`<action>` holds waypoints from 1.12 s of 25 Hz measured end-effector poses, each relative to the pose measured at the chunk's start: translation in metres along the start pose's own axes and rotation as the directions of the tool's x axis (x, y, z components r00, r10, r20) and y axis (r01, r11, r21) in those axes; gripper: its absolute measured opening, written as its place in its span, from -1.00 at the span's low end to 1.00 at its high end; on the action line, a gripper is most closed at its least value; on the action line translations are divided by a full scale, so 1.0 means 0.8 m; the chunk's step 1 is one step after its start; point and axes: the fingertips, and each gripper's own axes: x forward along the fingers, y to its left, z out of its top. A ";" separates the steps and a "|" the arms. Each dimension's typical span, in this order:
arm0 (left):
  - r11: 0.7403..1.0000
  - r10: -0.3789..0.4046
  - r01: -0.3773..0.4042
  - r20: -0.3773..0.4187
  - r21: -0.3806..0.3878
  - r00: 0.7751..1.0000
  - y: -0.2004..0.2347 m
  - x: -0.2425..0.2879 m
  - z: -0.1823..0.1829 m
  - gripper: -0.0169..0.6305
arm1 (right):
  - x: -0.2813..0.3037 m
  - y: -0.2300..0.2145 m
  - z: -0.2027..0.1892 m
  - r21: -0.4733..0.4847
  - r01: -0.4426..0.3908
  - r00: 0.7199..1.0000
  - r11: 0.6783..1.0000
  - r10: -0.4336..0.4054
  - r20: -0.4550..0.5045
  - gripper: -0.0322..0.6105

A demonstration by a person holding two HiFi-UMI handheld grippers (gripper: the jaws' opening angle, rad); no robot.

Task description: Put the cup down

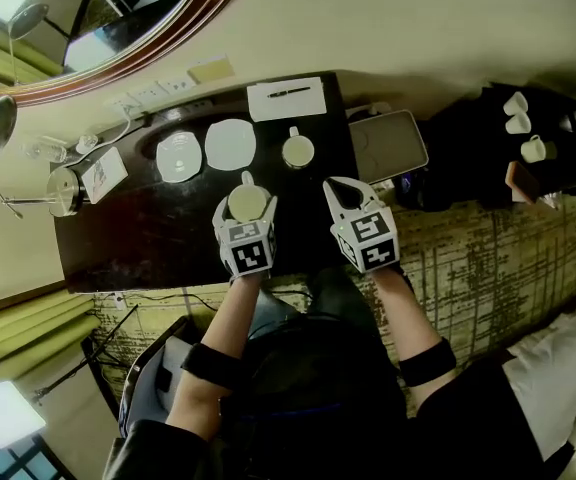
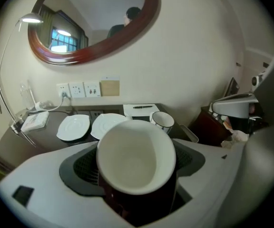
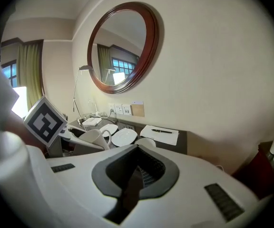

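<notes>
Dark desk (image 1: pixel 148 238), notepad (image 1: pixel 285 105), cup (image 1: pixel 247 204) in jaws

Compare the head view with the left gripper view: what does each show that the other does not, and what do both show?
Only the head view: the person's forearms, the grippers' marker cubes and the patterned carpet. Only the left gripper view: a person's reflection in the oval mirror. Both: the white cup held in the left gripper, two saucers, a second cup and the notepad with its pen.
</notes>
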 end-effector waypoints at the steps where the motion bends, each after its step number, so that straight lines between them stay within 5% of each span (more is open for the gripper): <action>1: 1.000 -0.010 0.010 0.000 0.004 1.000 -0.012 0.002 -0.003 0.36 | -0.003 -0.005 -0.001 -0.004 0.000 1.000 1.000 0.000 0.002 -0.89; 10: 0.998 -0.045 0.047 -0.050 0.039 0.998 -0.097 0.038 -0.038 0.36 | -0.020 -0.046 -0.023 -0.001 0.011 1.000 1.000 -0.011 -0.012 -0.89; 28: 0.997 -0.008 0.013 -0.070 0.073 0.998 -0.138 0.086 -0.075 0.37 | -0.014 -0.112 -0.085 0.058 0.063 0.994 0.996 -0.057 -0.096 -0.89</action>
